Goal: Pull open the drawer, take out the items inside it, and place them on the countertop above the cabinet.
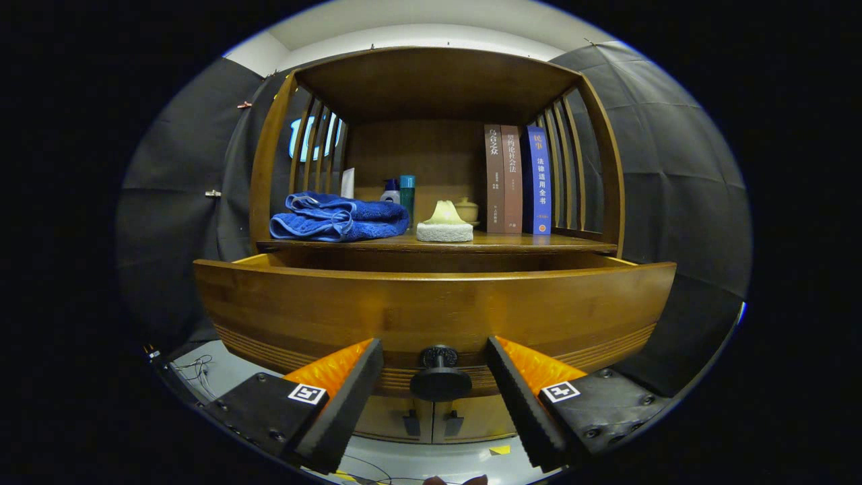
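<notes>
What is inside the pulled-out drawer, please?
The drawer is pulled out, but its front panel covers the inside, so any contents cannot be seen. The gripper is open, its fingers on either side of the knob without touching it.

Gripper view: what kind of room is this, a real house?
Probably a staged booth, not a real home: a wooden cabinet stands against black cloth walls, holding books and a folded blue towel. The gripper has its jaws open around the drawer knob.

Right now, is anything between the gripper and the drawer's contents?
Yes. The drawer is pulled out, and its tall front panel hides the inside from the open gripper, whose fingers flank the knob. The gripper must rise over the front edge.
</notes>
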A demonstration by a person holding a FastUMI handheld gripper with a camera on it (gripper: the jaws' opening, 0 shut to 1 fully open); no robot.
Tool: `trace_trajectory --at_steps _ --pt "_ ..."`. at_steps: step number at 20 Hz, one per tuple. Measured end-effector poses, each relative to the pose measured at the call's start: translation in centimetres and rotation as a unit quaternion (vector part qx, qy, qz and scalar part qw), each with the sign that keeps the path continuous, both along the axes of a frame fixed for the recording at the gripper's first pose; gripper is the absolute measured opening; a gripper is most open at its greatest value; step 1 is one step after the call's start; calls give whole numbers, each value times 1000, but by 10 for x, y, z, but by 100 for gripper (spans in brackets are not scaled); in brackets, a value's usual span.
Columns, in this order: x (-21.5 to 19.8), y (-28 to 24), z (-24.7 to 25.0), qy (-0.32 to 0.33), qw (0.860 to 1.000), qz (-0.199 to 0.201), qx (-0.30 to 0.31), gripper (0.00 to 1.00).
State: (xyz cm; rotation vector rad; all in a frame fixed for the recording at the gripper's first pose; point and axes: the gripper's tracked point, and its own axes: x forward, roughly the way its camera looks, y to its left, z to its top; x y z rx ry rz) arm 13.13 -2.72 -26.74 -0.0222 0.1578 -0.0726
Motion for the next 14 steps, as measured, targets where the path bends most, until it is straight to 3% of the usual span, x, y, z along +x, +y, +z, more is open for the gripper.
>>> trace_trajectory --at_steps 14 --pt "79 -1 -6 -6 1000 -8 -7 100"
